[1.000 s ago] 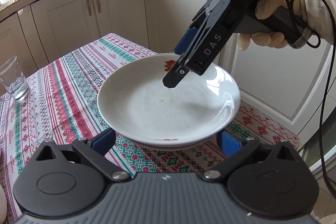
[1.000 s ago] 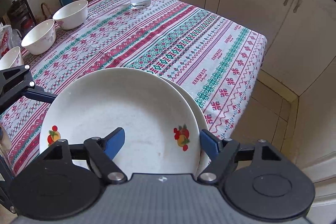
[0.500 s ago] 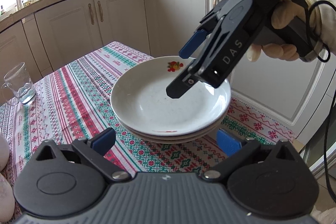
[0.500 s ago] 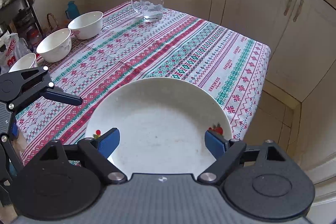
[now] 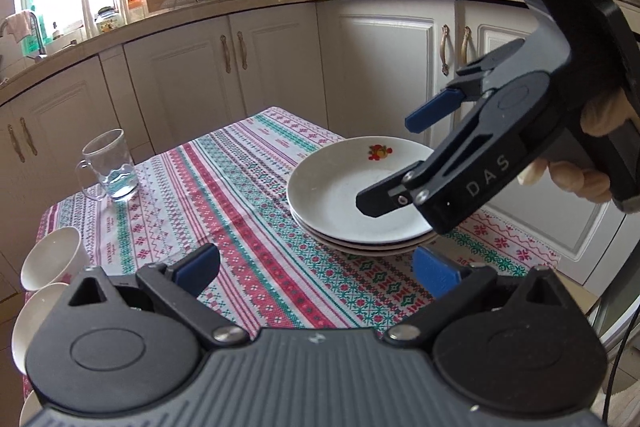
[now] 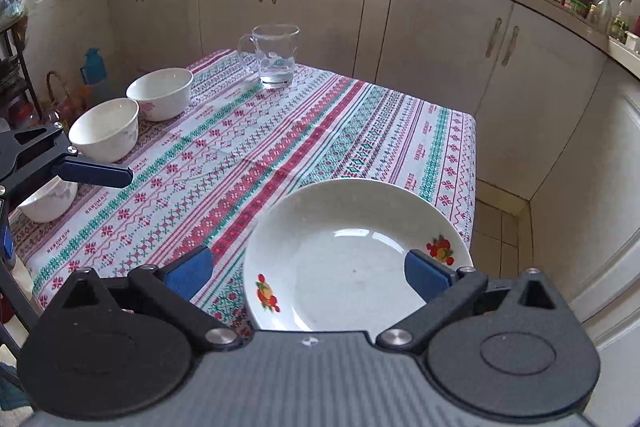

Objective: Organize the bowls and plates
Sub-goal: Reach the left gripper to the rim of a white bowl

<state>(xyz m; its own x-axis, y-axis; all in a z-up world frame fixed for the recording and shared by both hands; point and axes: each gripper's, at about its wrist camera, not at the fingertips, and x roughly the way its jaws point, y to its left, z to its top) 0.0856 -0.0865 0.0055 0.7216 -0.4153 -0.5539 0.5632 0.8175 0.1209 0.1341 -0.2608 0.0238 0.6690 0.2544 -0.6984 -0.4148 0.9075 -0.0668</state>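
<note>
A stack of white plates (image 5: 352,203) with fruit decals lies on the patterned tablecloth near the table's right corner. My right gripper (image 5: 400,159), held by a gloved hand, hovers just above the stack; its jaws are opening wide and grip nothing. In the right wrist view the top plate (image 6: 352,267) lies below that gripper (image 6: 308,269), untouched. My left gripper (image 5: 316,269) is open and empty, back from the stack. Three white bowls (image 6: 160,93) (image 6: 104,129) (image 6: 48,201) sit along the table's left edge, beside one of the left gripper's fingers (image 6: 96,173).
A glass mug (image 5: 110,167) with a little water stands at the far end of the table (image 6: 248,155). White cabinets wrap around behind and to the right. The floor drops off past the table's right edge (image 6: 500,227).
Both grippers have pulled back and upward from the plates. The right jaws have spread wider. The top plate now rests flat on the stack, free of both grippers.
</note>
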